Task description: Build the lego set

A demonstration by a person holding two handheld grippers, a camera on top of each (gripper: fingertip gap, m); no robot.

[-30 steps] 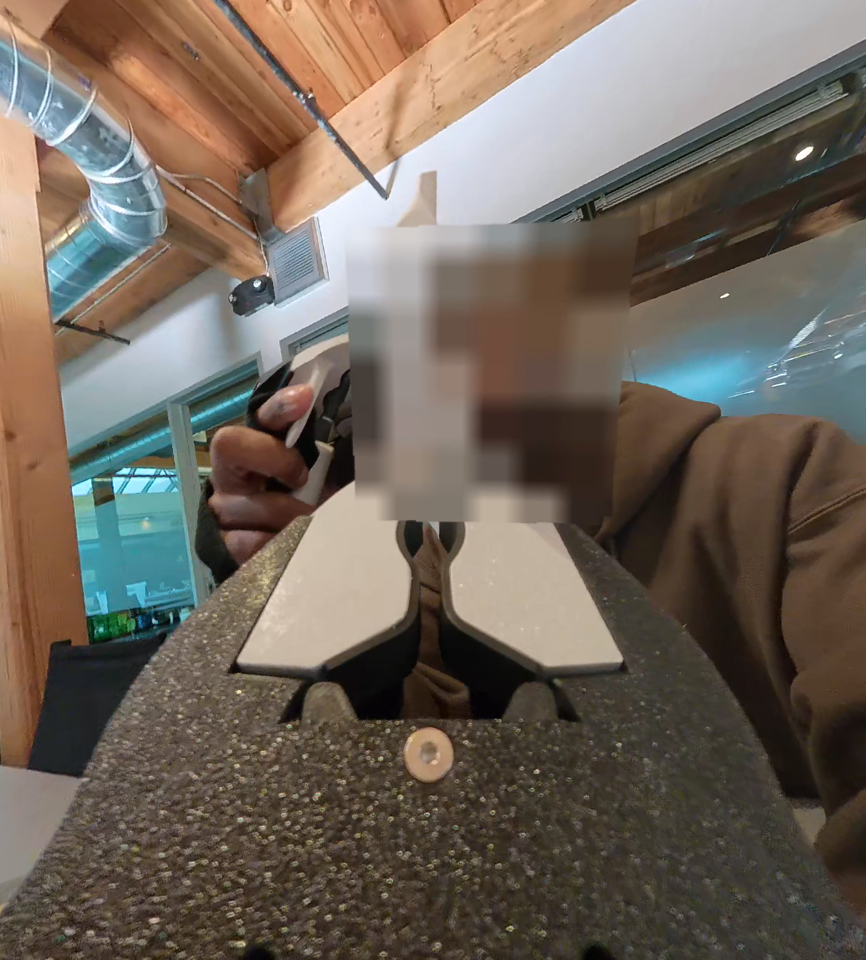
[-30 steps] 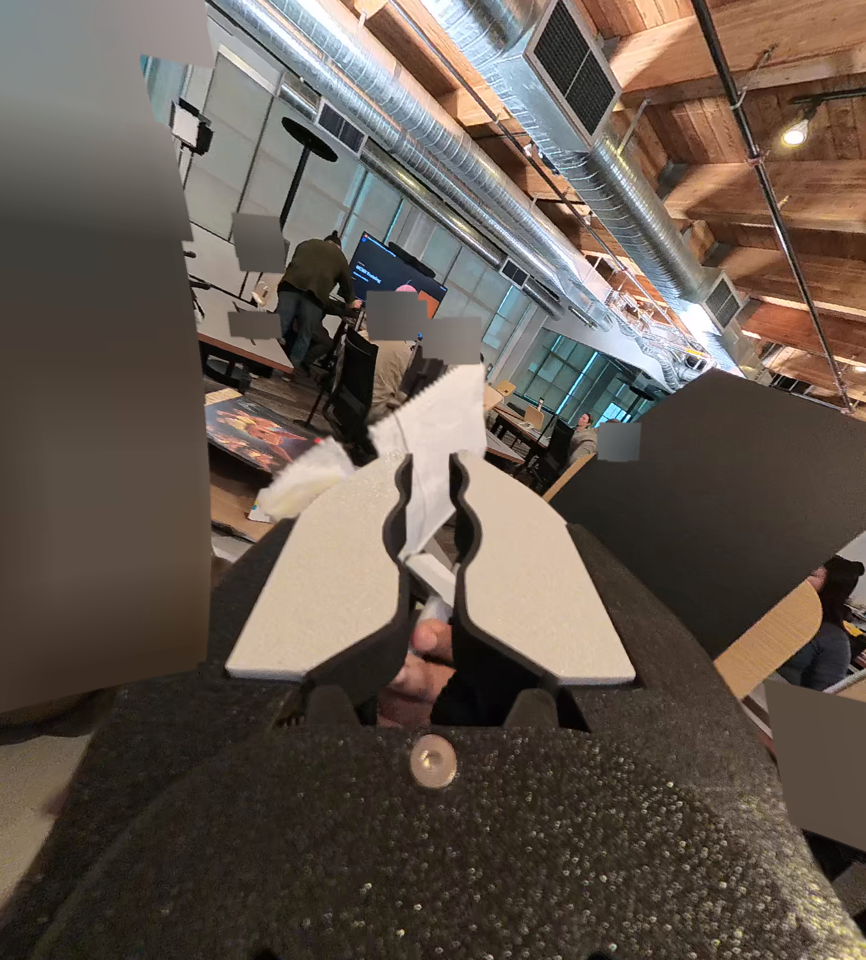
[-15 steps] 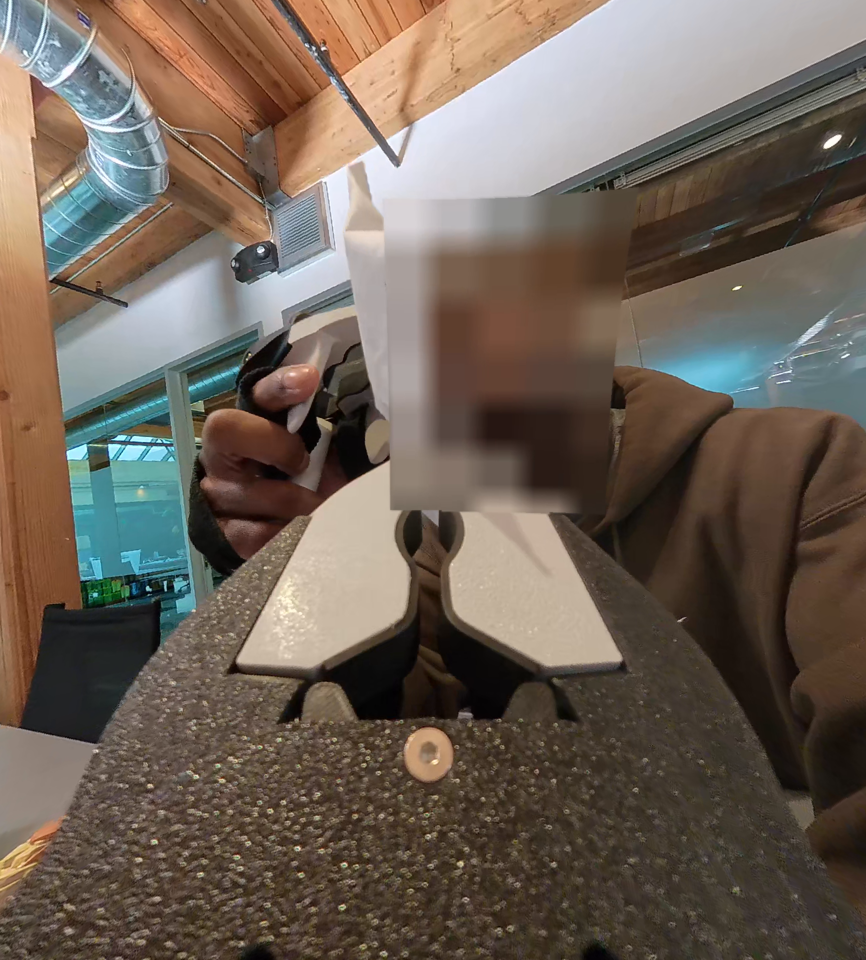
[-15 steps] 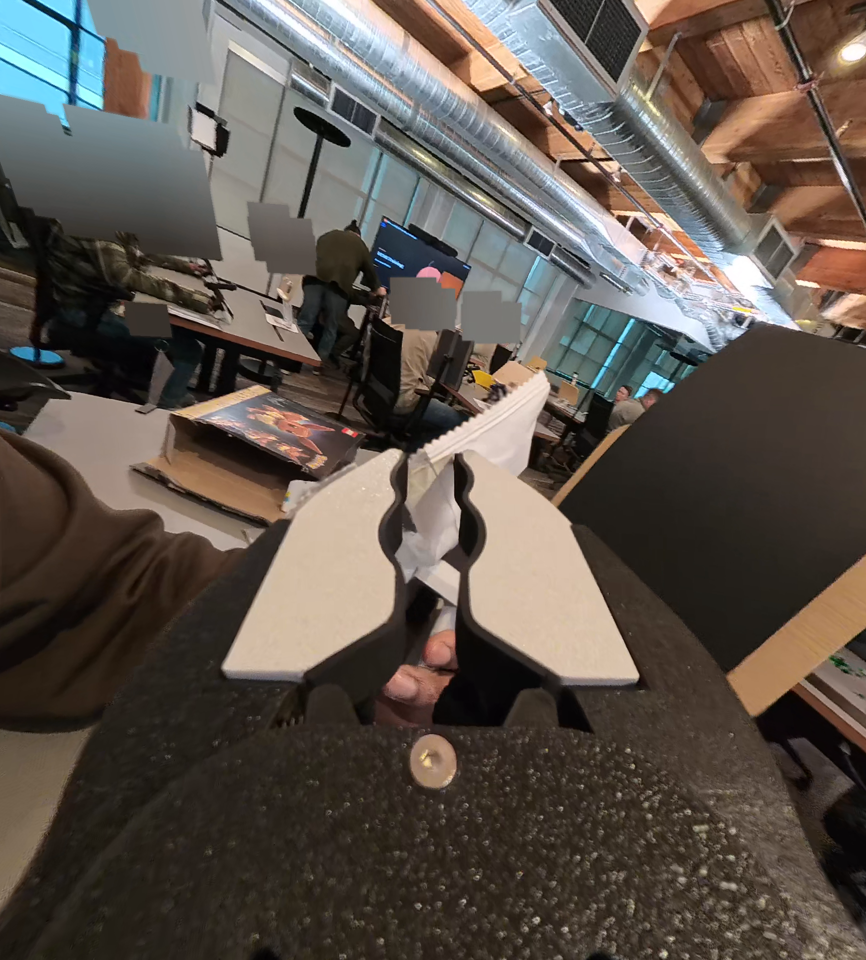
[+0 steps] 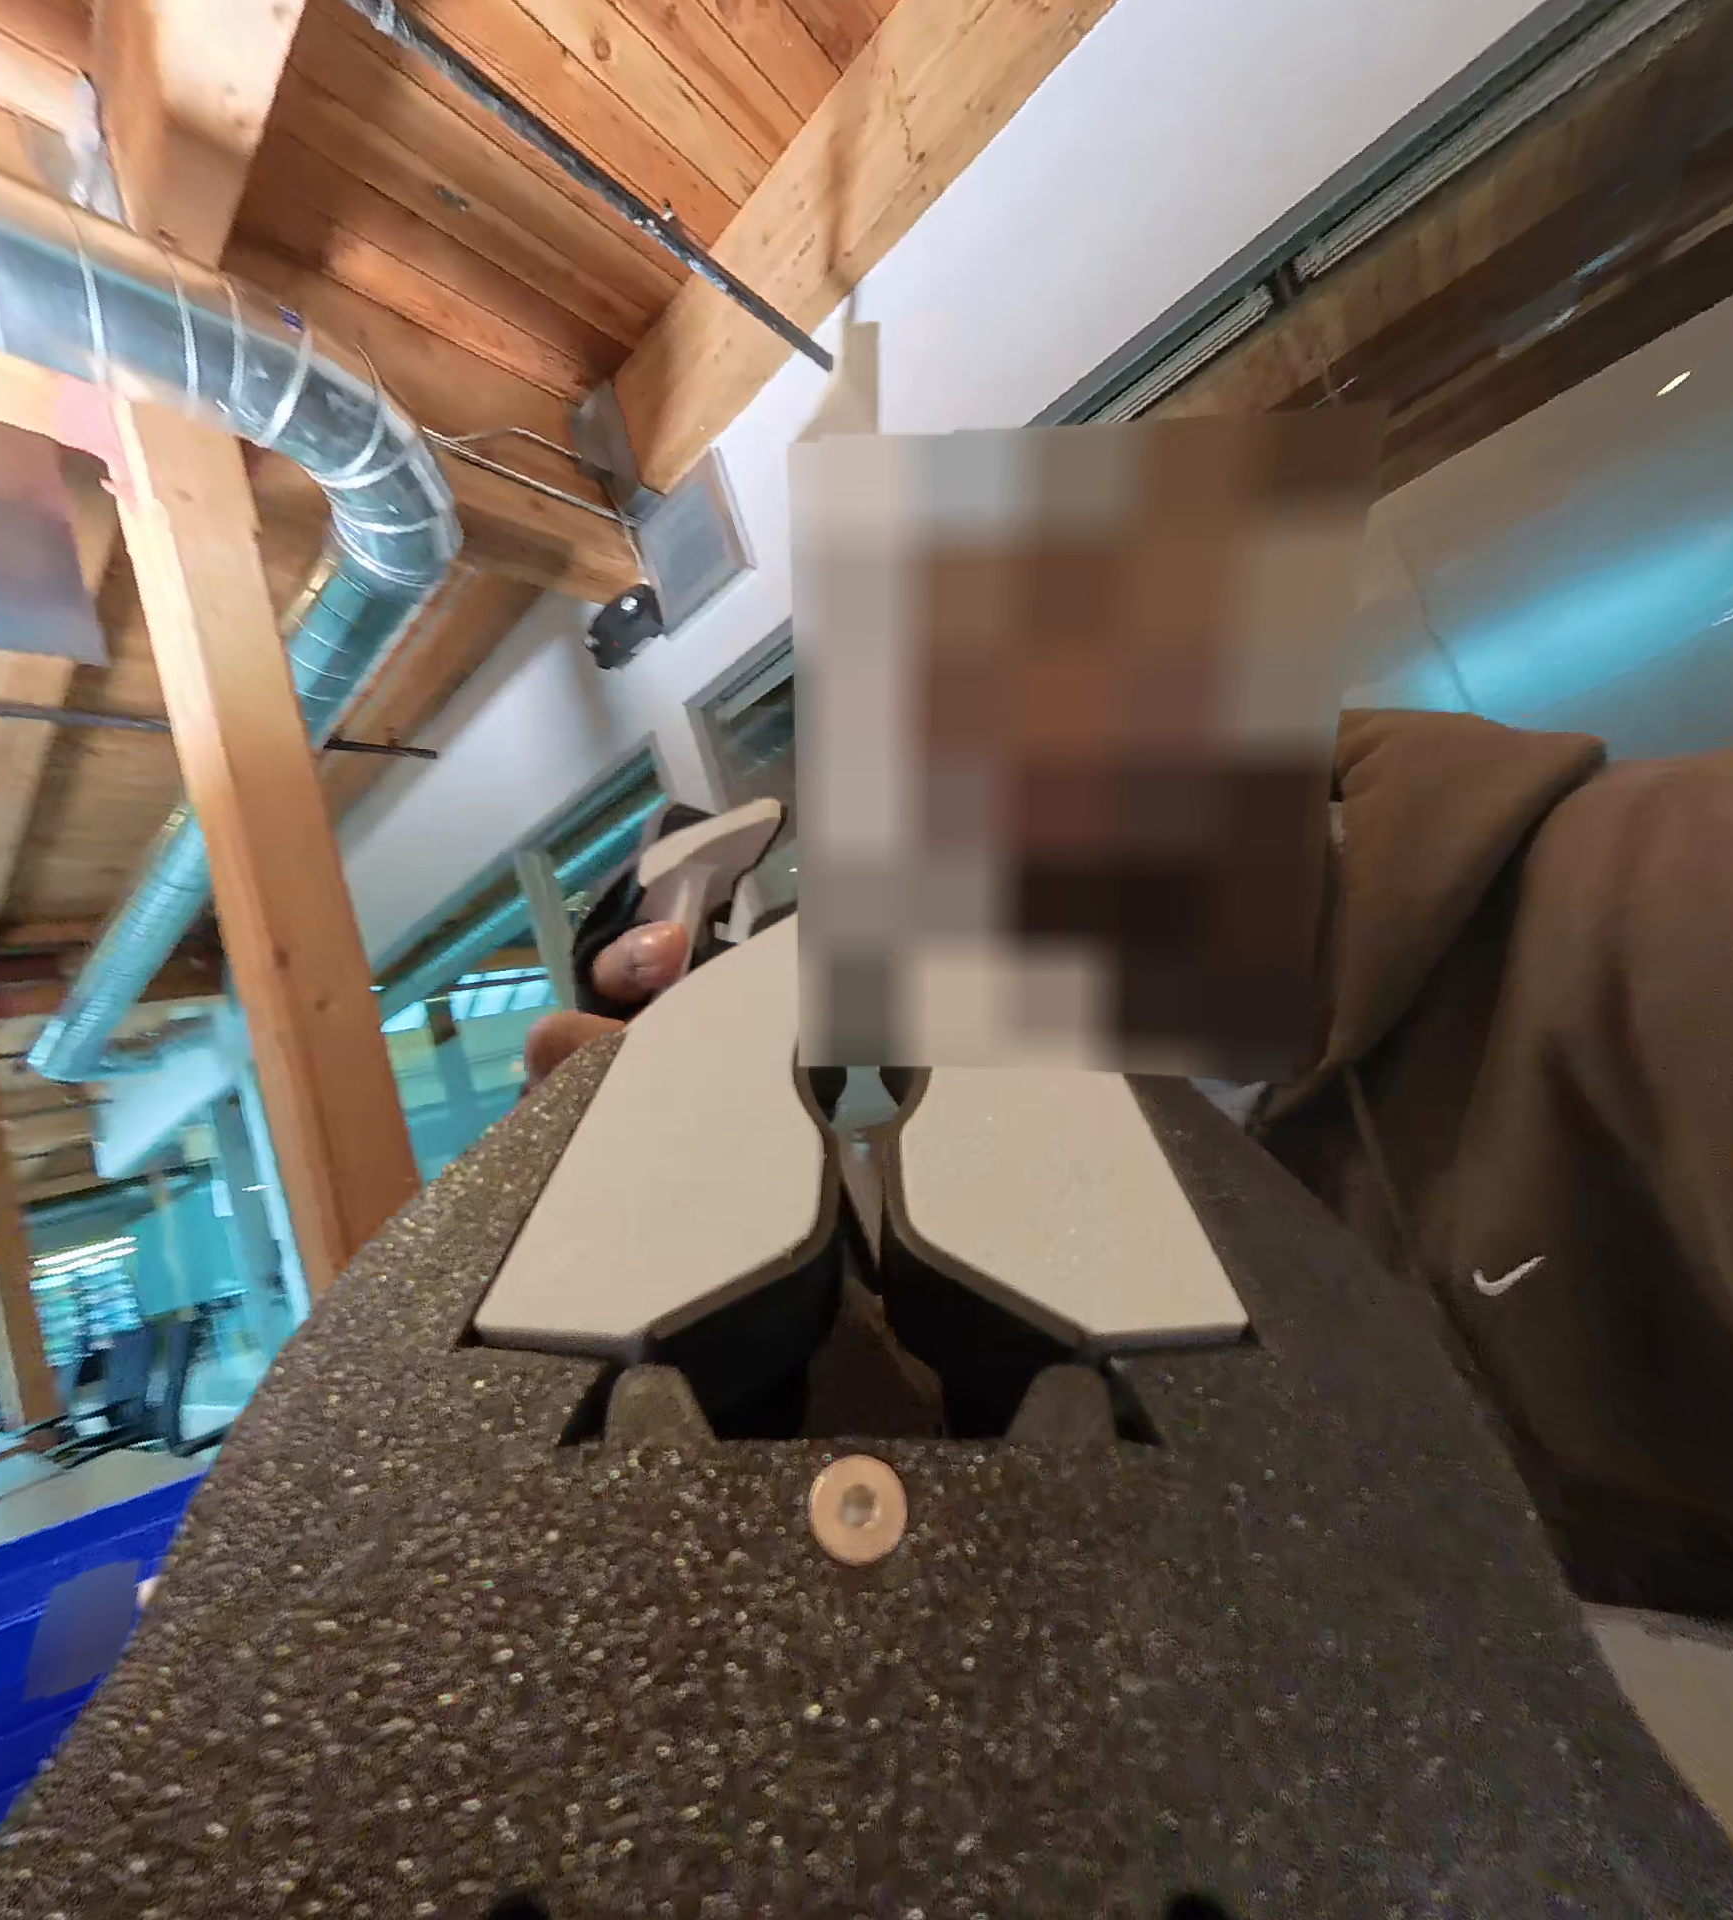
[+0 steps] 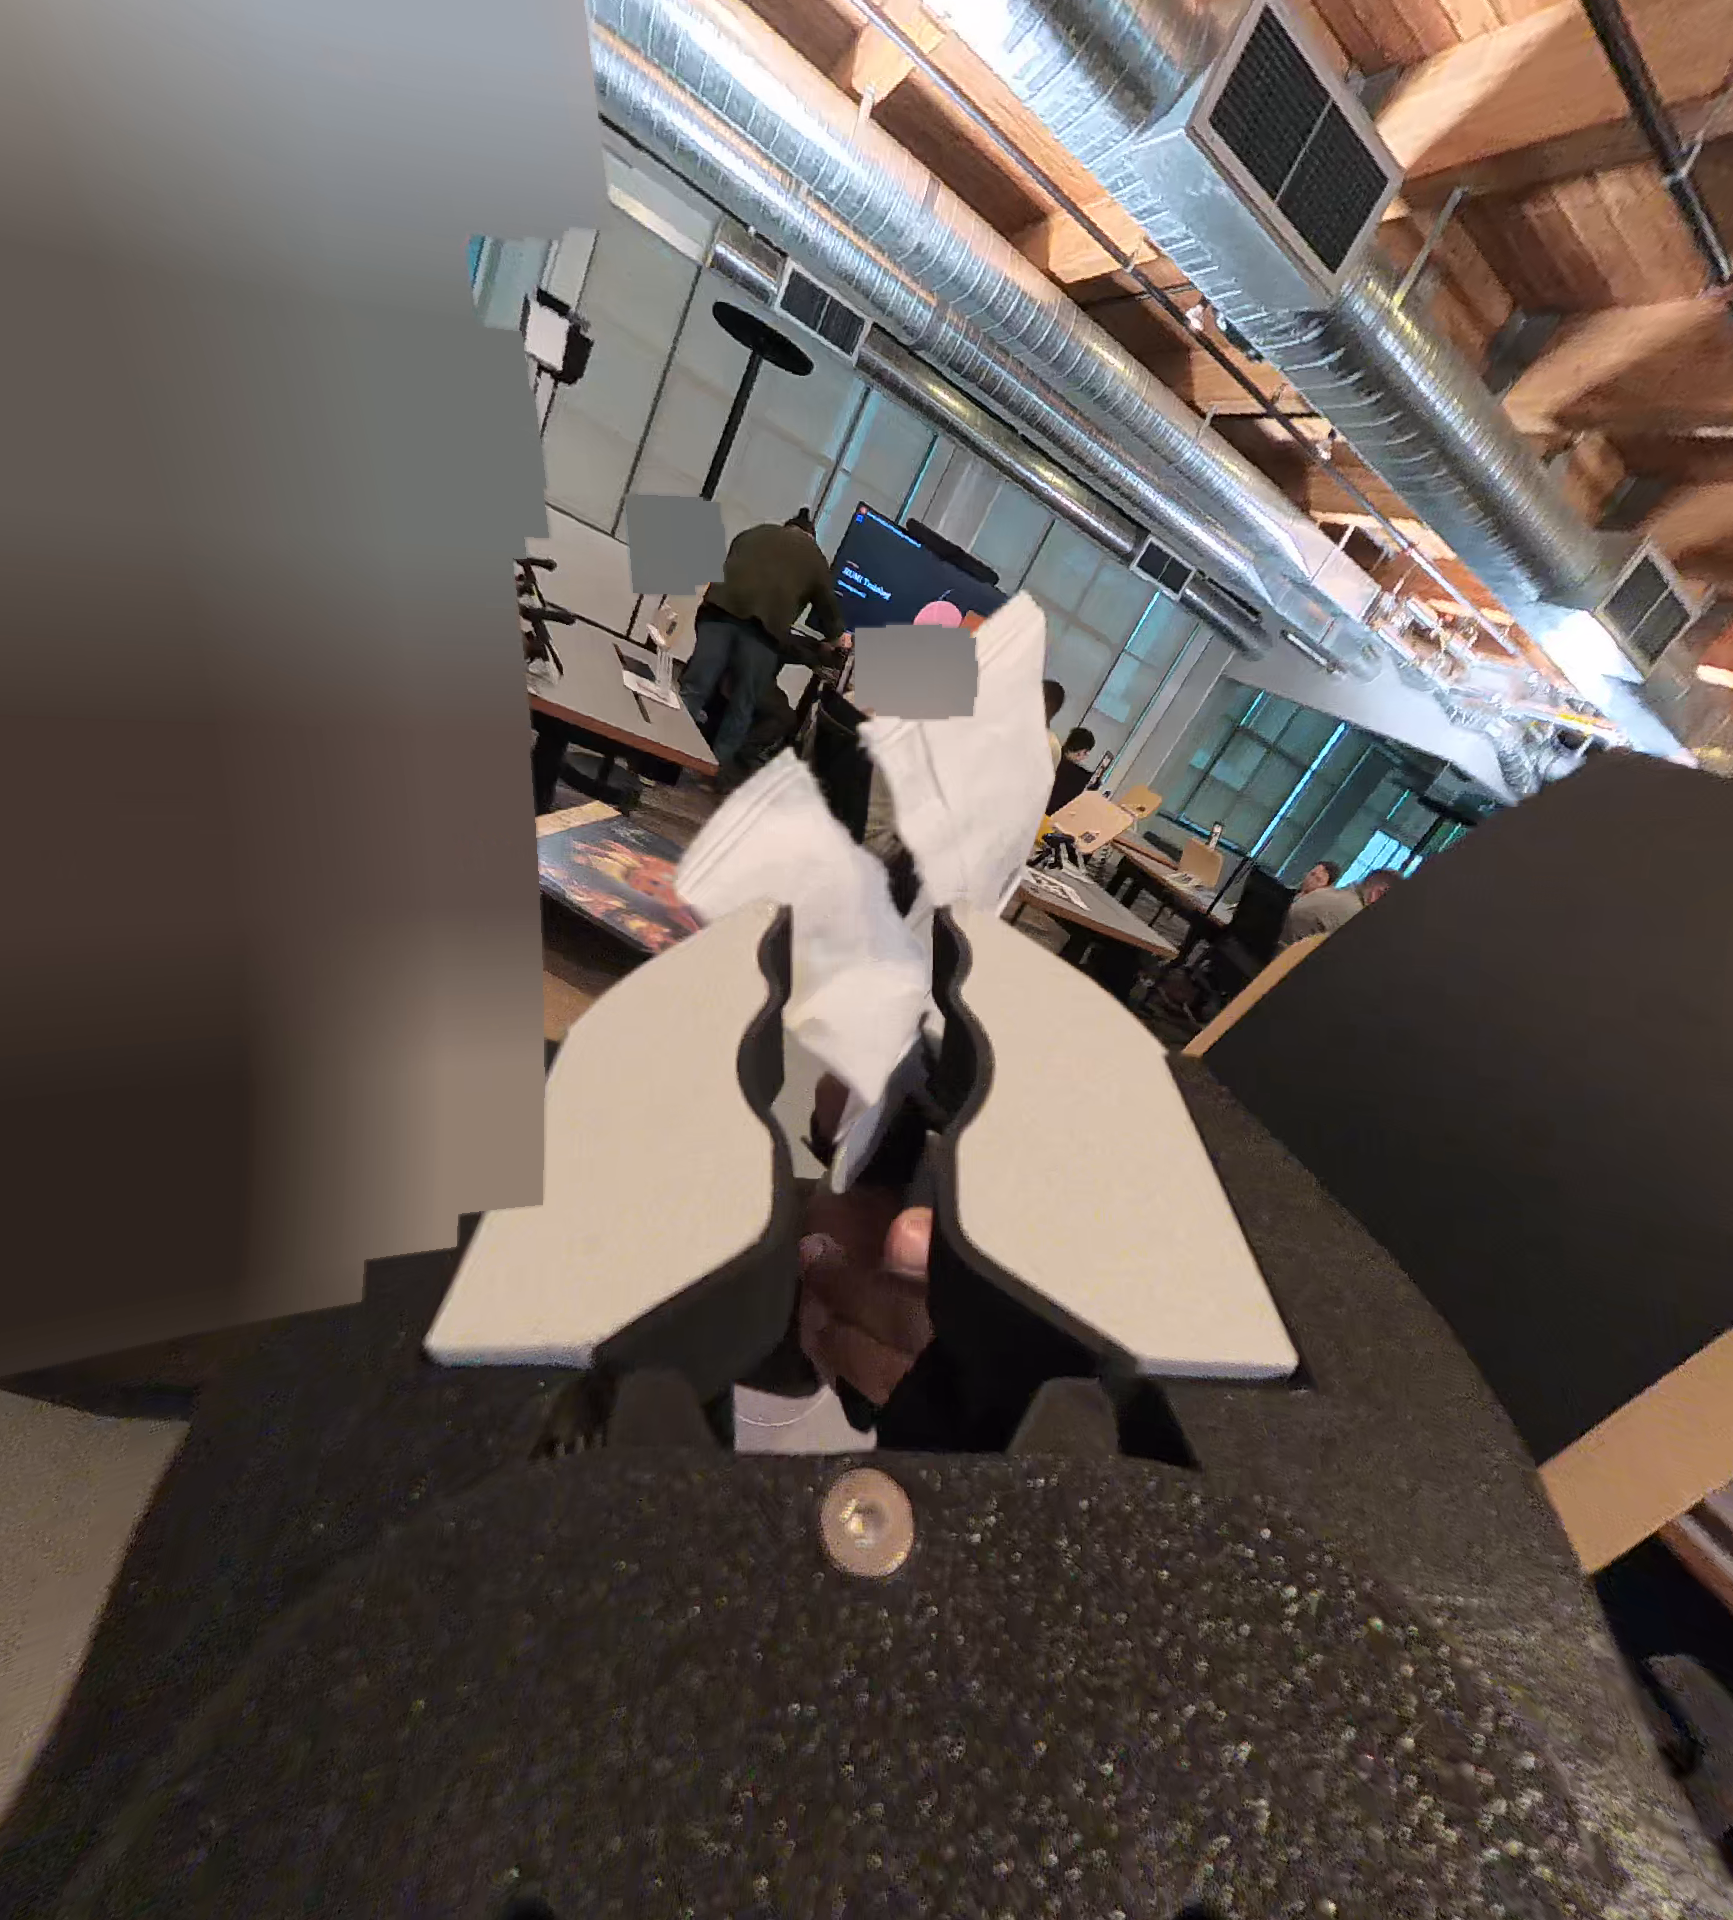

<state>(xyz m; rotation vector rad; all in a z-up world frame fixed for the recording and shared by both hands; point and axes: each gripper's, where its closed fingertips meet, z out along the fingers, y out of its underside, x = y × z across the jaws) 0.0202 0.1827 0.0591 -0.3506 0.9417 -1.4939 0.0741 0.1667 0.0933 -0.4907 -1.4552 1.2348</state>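
The right hand-held gripper (image 6: pixel 867 997) was clamped on a crumpled white paper bag (image 6: pixel 872 894), its grey jaws pinching the wrinkled neck low down while two torn flaps fanned out above the tips, a ragged dark gap showing between them. The bag was held up in the air, well clear of any counter, with a thumb and fingers (image 6: pixel 867 1309) visible just under the jaws. It looked thin, light and limp, likely to rip further rather than slip, so the sensible hold seemed to be close beside the tear on each flap, with the pull kept short so that any loose lego pieces inside would not spill. In the left wrist view the left hand-held gripper (image 5: pixel 857 1101) had its jaws nearly together with a pale sliver caught in the narrow gap, probably an edge of the same bag, though the tips ran under a blurred patch and I could not tell for sure. Farther off, a printed cardboard box (image 6: pixel 618 878) lay flat on a grey counter (image 6: pixel 1101 909), and beyond it people sat or stood at other tables.
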